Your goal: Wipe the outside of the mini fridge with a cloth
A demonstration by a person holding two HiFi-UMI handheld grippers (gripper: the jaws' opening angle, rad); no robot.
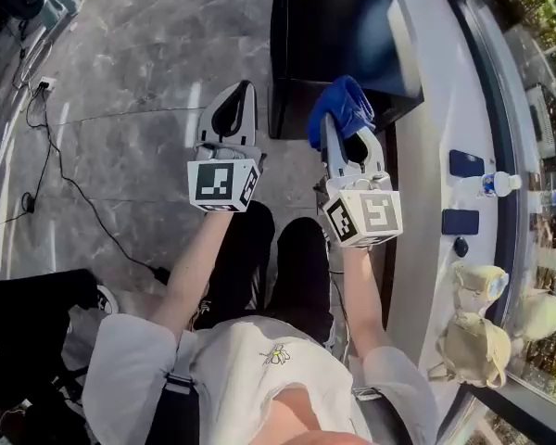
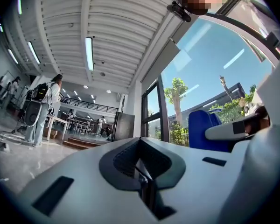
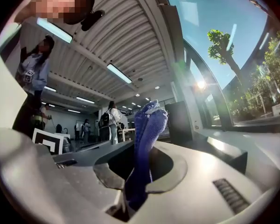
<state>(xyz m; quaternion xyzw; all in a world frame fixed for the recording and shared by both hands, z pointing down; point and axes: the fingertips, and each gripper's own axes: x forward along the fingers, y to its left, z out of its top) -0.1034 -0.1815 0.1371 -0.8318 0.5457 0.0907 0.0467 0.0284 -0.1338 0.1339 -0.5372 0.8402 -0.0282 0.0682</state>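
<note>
right tool (image 1: pixel 341 126) grips cloth (image 1: pixel 346 103) | left tool (image 1: pixel 235 100) closed, empty | mini fridge (image 1: pixel 334 26) ahead

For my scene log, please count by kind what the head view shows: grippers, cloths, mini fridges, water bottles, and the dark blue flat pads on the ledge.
Grippers: 2, left gripper and right gripper
Blue cloth: 1
Mini fridge: 1
Water bottle: 1
Dark blue pads: 2
Total: 7

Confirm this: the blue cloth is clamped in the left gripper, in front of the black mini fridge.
Wrong gripper: the blue cloth is clamped in the right gripper, in front of the black mini fridge; the right gripper view shows it.
</note>
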